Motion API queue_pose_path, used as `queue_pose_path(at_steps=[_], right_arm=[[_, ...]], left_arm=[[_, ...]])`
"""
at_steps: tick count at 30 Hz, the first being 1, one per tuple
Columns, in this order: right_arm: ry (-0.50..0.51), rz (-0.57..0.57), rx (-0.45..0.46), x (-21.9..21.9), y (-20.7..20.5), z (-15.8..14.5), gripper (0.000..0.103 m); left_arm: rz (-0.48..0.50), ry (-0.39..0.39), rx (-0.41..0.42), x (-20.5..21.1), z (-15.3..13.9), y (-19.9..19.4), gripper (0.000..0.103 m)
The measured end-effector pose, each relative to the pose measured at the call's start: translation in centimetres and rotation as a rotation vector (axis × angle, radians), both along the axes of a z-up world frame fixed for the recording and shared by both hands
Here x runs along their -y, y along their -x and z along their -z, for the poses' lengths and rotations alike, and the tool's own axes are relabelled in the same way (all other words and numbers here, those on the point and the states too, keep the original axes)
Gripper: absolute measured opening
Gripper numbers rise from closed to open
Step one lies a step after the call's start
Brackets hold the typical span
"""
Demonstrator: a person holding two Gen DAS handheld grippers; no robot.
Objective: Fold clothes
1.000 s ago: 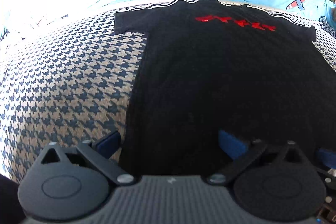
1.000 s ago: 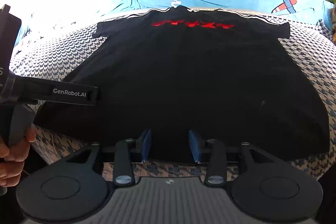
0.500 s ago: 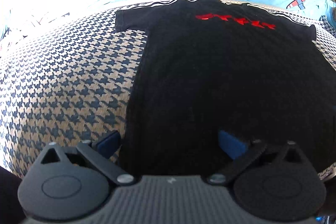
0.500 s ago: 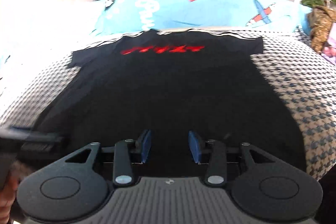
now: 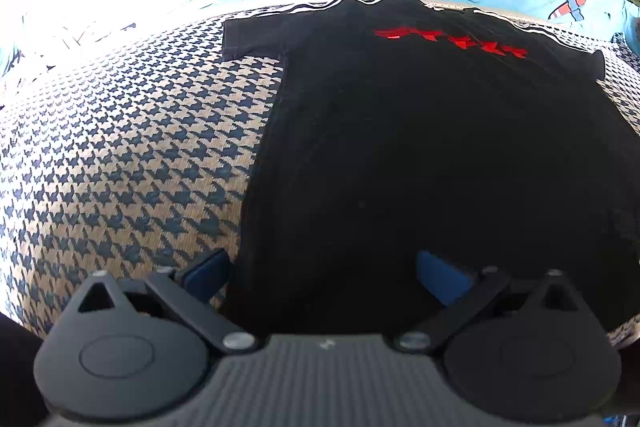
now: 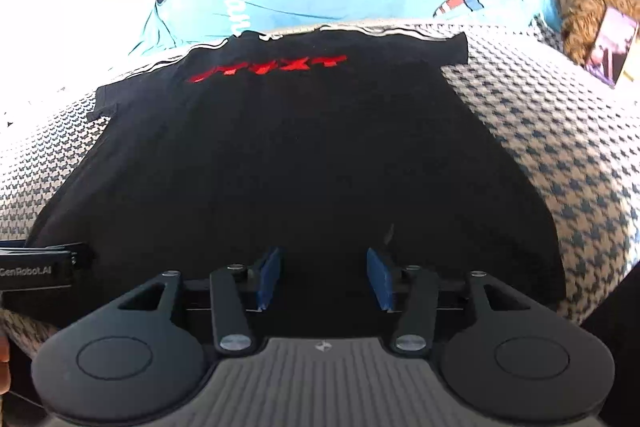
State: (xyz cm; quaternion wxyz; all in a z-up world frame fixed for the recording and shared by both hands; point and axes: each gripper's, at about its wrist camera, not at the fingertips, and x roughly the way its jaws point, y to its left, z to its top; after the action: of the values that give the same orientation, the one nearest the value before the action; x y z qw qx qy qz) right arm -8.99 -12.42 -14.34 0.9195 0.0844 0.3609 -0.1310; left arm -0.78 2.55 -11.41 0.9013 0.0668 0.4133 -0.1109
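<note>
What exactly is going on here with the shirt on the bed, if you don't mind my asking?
A person holding a gripper in each hand is about to fold a black T-shirt with red lettering, spread flat on a houndstooth cover. The left gripper hovers wide open at the shirt's near left corner. The right gripper, whose jaws have just been opening, is over the hem with nothing gripped. No fold has been made yet.
</note>
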Motion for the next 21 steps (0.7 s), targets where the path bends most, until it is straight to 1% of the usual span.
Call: queue_pose_path(at_steps=[8, 13, 15, 17, 21], right_arm=[[-0.026, 0.000, -0.045, 0.0, 1.0, 0.2, 0.054], [-0.025, -0.027, -0.036, -0.2, 1.5, -0.1, 0.053], [-0.040, -0.038, -0.009, 0.0, 1.4, -0.6, 0.054], [-0.040, -0.062, 0.012, 0.1, 1.0, -1.2, 0.054], [-0.037, -0.151, 0.013, 0.7, -0.6, -2.0, 0.054]], left_arm=[[-0.033, 0.002, -0.021, 0.1, -0.2, -0.2, 0.103], [-0.047, 0.062, -0.004, -0.1, -0.5, -0.4, 0.103], [-0.044, 0.071, 0.013, 0.1, -0.7, -0.5, 0.103], [-0.043, 0.068, 0.024, 0.3, -1.0, -0.7, 0.103], [-0.052, 0.066, 0.040, 1.3, -1.4, -1.8, 0.103]])
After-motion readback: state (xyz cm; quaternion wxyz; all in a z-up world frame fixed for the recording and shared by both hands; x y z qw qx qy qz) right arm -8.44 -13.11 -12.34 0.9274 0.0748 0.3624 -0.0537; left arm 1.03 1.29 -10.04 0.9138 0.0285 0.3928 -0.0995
